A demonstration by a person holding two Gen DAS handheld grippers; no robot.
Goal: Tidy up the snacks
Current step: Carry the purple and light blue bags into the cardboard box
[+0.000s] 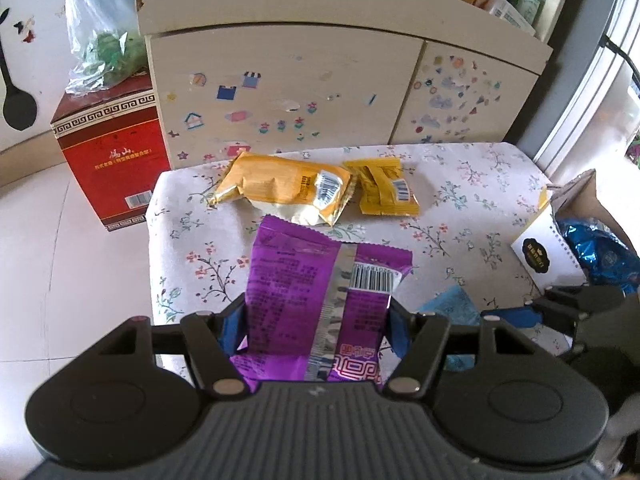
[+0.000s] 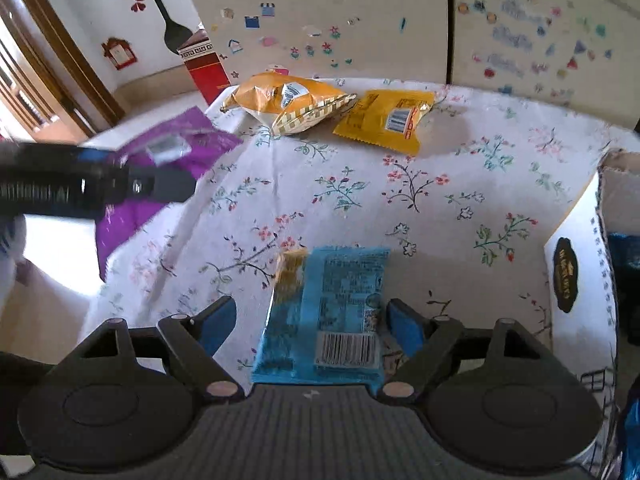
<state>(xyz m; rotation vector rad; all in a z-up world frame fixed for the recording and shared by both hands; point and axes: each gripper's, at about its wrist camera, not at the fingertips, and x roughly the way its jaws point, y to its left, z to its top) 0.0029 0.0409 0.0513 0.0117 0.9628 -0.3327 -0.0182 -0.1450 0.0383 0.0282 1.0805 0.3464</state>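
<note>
Barcodes mark purple packet [image 1: 320,300] and blue packet [image 2: 332,320].

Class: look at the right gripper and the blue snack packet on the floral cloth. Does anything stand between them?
Nothing visible does. The blue packet lies flat between the right gripper's open fingers, with only floral tablecloth around it.

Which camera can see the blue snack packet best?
The right wrist view: the blue snack packet lies whole between the right claw. The left wrist view shows only a corner, behind that camera's own claw.
</note>
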